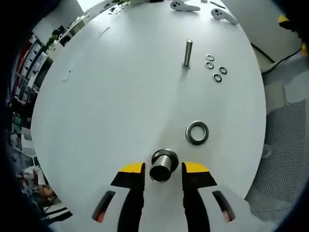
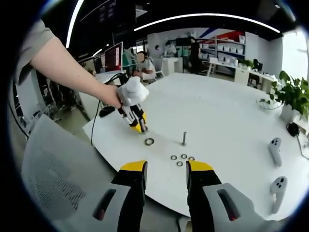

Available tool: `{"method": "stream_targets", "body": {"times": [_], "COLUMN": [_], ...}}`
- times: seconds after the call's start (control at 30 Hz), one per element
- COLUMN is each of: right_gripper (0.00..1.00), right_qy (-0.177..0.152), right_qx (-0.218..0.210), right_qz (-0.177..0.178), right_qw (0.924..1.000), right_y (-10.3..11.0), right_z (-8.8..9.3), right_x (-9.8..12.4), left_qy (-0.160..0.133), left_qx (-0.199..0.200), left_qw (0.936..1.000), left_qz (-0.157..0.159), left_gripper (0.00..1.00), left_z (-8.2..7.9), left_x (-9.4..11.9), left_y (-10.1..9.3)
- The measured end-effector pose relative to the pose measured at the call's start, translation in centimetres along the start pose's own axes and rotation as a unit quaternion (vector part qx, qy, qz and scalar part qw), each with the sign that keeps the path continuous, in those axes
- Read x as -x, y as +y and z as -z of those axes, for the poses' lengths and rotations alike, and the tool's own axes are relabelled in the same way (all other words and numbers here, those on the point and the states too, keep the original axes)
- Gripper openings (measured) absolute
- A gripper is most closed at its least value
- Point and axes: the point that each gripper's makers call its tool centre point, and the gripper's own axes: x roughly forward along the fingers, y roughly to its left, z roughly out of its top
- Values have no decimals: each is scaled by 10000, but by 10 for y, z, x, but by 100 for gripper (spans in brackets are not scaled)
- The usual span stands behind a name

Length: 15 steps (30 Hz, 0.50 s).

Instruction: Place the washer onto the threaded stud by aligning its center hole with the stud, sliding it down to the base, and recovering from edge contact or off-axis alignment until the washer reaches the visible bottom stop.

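Note:
A slim threaded stud stands upright on the white round table. Several small washers lie just beside it. A larger steel washer lies flat, closer to my left gripper. The left jaws stand on either side of a short thick metal cylinder, with narrow gaps showing. In the right gripper view, a hand holds that left gripper tip-down on the table. My right gripper hovers open off the table's near edge, with nothing in it.
Two white hand controllers lie on the table's right side, also visible at the far edge. A potted plant stands at the right. A mesh chair sits beside the table.

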Motion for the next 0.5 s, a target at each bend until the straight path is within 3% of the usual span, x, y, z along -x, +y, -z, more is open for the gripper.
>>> {"method": "stream_targets", "body": {"times": [0.3, 0.5], "right_gripper": [34, 34], "right_qy": [16, 65], "right_qx": [-40, -50], "right_qz": [-13, 25], "right_qw": [10000, 10000], "right_y": [0, -1], "right_z": [1, 3], "right_x": [0, 0], "left_qy": [59, -15], "left_qx": [375, 606], "left_qw": [9993, 9982], "left_qz": [2, 35], "left_gripper": [28, 28], "left_z": [25, 26], "left_x": [8, 10], "left_y": [-18, -28]}}
